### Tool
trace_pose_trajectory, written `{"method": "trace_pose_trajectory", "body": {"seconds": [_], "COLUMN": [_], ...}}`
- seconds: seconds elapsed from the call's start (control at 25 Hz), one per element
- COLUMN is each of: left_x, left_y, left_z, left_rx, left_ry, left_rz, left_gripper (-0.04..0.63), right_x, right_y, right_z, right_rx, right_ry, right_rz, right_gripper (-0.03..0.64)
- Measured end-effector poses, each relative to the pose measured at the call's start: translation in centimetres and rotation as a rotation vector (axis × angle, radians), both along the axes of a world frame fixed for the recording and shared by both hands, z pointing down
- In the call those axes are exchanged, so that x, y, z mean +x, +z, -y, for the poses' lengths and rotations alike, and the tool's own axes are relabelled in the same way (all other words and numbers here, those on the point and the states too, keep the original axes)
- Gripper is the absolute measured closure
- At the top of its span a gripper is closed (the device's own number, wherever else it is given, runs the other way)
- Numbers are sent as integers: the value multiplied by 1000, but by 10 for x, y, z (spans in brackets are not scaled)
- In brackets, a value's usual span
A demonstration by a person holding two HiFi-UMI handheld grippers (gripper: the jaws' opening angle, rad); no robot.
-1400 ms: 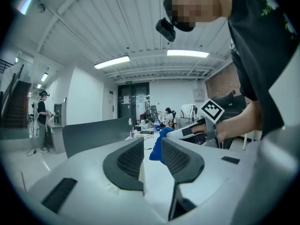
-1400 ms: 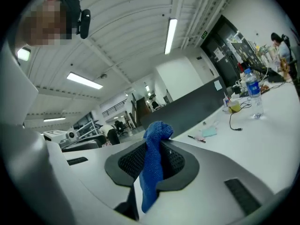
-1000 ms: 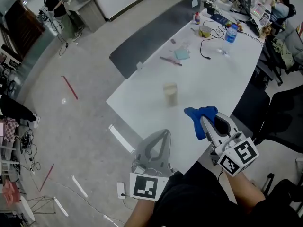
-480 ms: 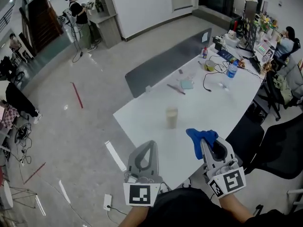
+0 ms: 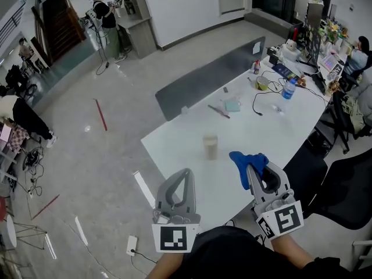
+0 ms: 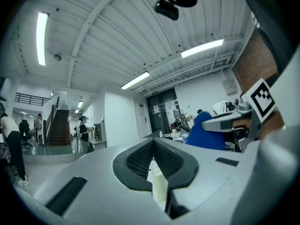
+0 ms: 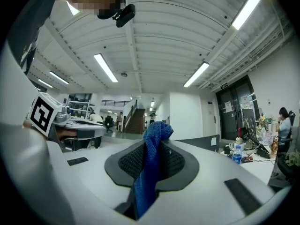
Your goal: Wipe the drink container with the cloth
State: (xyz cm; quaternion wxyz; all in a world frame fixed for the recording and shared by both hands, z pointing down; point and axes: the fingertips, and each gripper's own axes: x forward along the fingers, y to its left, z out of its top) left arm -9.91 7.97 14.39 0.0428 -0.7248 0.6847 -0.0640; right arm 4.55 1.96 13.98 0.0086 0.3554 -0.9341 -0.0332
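Observation:
The drink container (image 5: 210,146), a clear cup of beige liquid, stands upright on the white table (image 5: 174,141). My right gripper (image 5: 251,168) is shut on a blue cloth (image 5: 246,160), a short way right of the cup and nearer to me, not touching it. In the right gripper view the cloth (image 7: 151,165) hangs clamped between the dark pads. My left gripper (image 5: 186,174) is shut and holds nothing, over the table's near edge, in front of the cup. In the left gripper view the pale cup (image 6: 159,185) shows through the gap under the closed pads (image 6: 140,159).
At the table's far end lie a water bottle (image 5: 287,89), a green cup (image 5: 263,83), cables and small items. A grey partition panel (image 5: 203,83) runs along the far side. Black chairs (image 5: 343,185) stand at the right. People stand far off (image 5: 104,13).
The head view has tilted up and shows more of the room. Both grippers have stayed by the table's near edge, the right one still clamped on the cloth.

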Motion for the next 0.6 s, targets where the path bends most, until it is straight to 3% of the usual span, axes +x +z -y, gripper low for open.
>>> {"method": "trace_pose_trajectory", "body": {"seconds": [0.6], "left_x": [13], "left_y": [5], "left_z": [0], "left_rx": [-6], "left_ry": [-5], "left_rz": [-1], "left_gripper": [592], "right_x": [-1], "right_y": [12], "right_z": [2], "right_rx": [-19], "right_ry": [-25], "right_rz": [-6], "right_gripper": [560]}}
